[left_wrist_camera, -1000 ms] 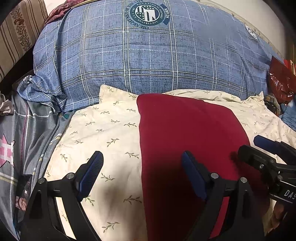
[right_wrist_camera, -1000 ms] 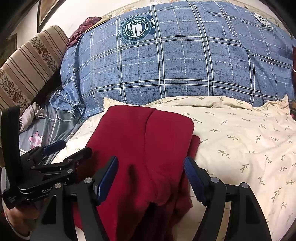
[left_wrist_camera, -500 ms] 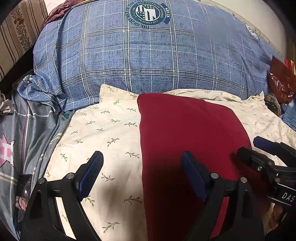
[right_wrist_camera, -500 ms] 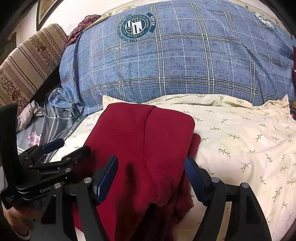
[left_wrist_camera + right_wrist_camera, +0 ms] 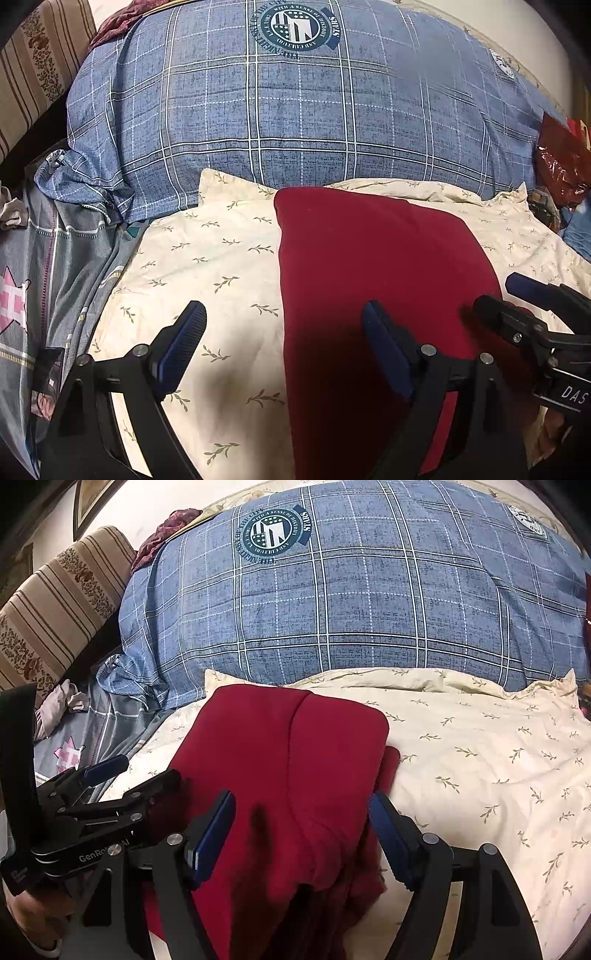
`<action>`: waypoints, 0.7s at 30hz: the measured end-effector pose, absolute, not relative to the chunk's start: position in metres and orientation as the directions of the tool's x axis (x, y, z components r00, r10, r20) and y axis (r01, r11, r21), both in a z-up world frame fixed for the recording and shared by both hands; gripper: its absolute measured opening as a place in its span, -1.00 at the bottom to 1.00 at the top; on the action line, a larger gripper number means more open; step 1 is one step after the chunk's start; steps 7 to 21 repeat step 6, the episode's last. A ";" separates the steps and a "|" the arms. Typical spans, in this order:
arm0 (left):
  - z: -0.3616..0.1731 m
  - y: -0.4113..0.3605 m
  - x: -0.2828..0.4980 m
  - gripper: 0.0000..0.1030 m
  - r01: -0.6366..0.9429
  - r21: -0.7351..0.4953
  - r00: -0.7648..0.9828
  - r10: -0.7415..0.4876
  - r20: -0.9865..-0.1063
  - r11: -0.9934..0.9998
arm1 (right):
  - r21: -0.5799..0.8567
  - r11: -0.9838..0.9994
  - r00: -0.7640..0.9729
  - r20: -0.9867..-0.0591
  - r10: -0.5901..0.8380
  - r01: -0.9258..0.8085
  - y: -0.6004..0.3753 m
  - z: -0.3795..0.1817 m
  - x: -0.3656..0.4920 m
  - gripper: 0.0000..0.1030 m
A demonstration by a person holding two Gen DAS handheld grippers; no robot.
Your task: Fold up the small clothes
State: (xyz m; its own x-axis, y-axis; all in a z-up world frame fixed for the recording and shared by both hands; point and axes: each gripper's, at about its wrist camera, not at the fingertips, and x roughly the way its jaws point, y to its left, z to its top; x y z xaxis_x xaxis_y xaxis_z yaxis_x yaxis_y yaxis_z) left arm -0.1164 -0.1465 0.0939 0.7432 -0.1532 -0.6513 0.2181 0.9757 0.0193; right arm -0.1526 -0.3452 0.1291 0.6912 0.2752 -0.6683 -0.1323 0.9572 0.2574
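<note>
A dark red garment (image 5: pixel 384 273) lies folded on a cream leaf-print sheet (image 5: pixel 207 258); in the right wrist view it (image 5: pixel 288 753) shows a folded flap on top and loose bunched cloth at its near end. My left gripper (image 5: pixel 284 332) is open and empty, its fingers straddling the garment's left edge. My right gripper (image 5: pixel 301 823) is open and empty, low over the garment's near end. Each gripper shows in the other's view, the right one (image 5: pixel 517 306) at the garment's right side and the left one (image 5: pixel 129 779) at its left side.
A big blue plaid pillow (image 5: pixel 295 118) rises behind the sheet. A grey patterned quilt (image 5: pixel 55 266) lies left, a striped sofa arm (image 5: pixel 55 602) beyond it. A red shiny bag (image 5: pixel 561 162) sits at far right.
Almost nothing has changed. Both grippers stay open over the garment, with only a slight drift of the views.
</note>
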 end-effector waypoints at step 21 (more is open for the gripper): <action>0.095 -0.145 -0.117 0.69 0.234 0.009 0.742 -0.173 -0.647 0.972 | 0.251 0.958 0.688 -0.671 0.277 -0.141 -0.344 0.129 -0.153 0.48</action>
